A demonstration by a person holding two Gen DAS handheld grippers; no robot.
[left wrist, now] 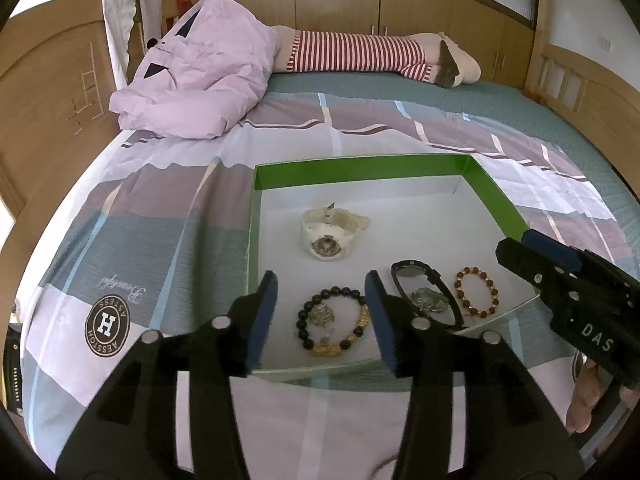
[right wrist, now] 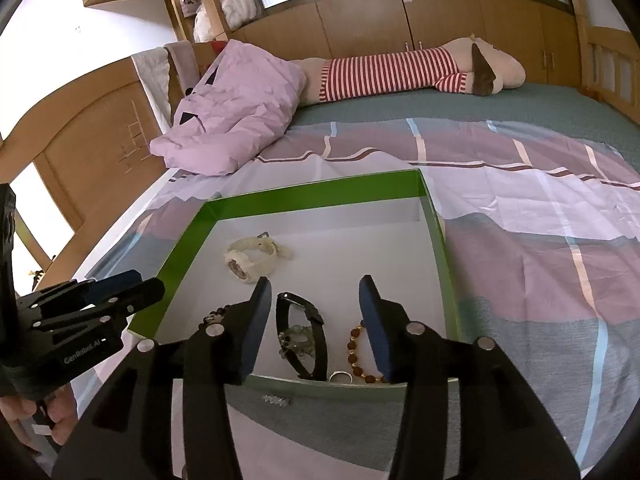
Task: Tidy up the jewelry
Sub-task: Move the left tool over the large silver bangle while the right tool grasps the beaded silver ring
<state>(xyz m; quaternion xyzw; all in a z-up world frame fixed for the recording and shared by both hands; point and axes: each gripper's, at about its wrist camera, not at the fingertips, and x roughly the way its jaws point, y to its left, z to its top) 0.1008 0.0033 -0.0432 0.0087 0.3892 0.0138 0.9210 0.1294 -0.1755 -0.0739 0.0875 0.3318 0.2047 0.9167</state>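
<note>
The left gripper point(left wrist: 322, 312) hangs above the near edge of a shallow green-rimmed box point(left wrist: 360, 168), its blue-padded jaws apart with nothing pressed between them. Seen between its fingers, on the white floor of the box, lies a black bead bracelet point(left wrist: 332, 326) with gold charms. The right gripper point(right wrist: 314, 322) is likewise spread and empty — under its gap sits a black watch point(right wrist: 302, 336) with a small silvery trinket point(right wrist: 294, 340) lying inside the loop of its strap. Just beside the right gripper's right finger is a reddish-brown bead bracelet point(right wrist: 358, 354), and a small ring-like piece point(right wrist: 341, 377) rests against the near wall. Farther back in the box, apart from the rest, lies a white watch point(left wrist: 328, 236).

Writing shows on the tools: in the left wrist view the right gripper's body reads "DAS", and in the right wrist view the left gripper's side reads "GenRobot.AI". A person's fingers point(left wrist: 586, 398) are around the right gripper's handle.

The box rests on a checked bedsheet point(left wrist: 160, 240) in lilac, grey-blue and mauve, printed with a round badge point(left wrist: 107, 326) bearing a large "H" and ring lettering that seems to read "AESSTOH", with a cursive word beside it — too small to read. Beyond lie a crumpled pink quilt point(left wrist: 200, 76) and a long plush toy point(left wrist: 380, 56) in a red-and-white striped shirt, against wooden cabinets point(left wrist: 420, 12).
</note>
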